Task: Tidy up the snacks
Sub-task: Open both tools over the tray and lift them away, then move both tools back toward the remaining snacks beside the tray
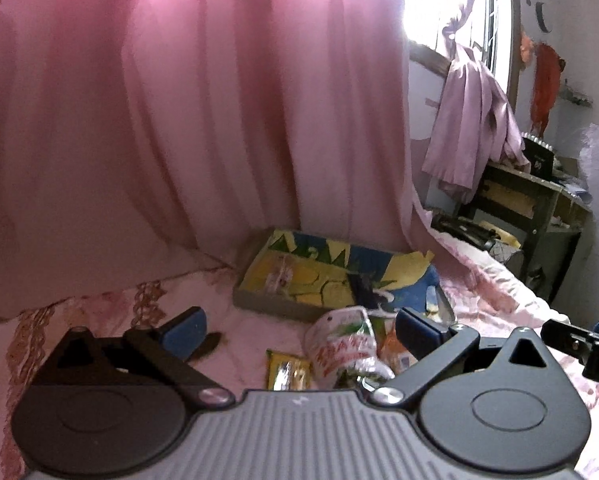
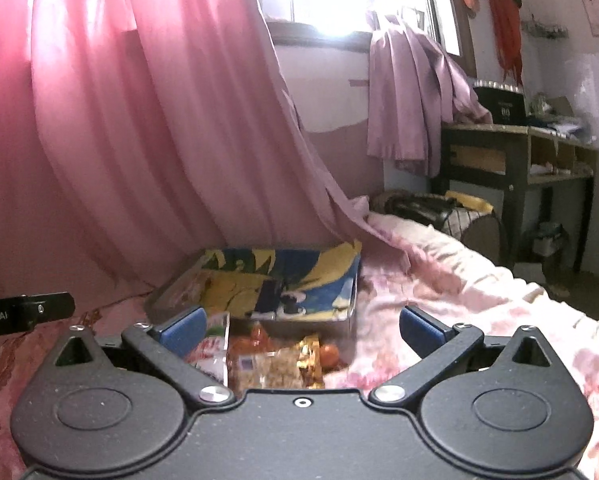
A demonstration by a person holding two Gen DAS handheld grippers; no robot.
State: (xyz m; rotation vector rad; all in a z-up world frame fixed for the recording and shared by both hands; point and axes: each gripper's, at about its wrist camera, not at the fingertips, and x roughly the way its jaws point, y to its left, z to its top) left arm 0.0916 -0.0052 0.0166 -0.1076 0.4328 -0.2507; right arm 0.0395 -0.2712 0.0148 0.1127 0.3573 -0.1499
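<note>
A shallow metal tray (image 1: 259, 305) (image 2: 159, 300) lined with yellow-and-blue printed paper lies on the pink bedspread by the curtain. Loose snack packets lie in front of it: a white-and-green bag (image 1: 341, 344), a small yellow packet (image 1: 287, 372), an orange packet (image 2: 259, 344) and a gold-wrapped one (image 2: 309, 354). My left gripper (image 1: 299, 330) is open above these packets, nothing between its blue pads. My right gripper (image 2: 301, 328) also stands wide open over the snacks, holding nothing. Each gripper's tip shows at the edge of the other's view.
A pink curtain (image 1: 179, 120) hangs close behind the tray. The rumpled bedspread (image 2: 459, 288) runs to the right. Beyond the bed stand a dark wooden desk (image 2: 519, 152) with clutter, a dark bag (image 2: 427, 204) and a lilac curtain (image 2: 411, 104) under the bright window.
</note>
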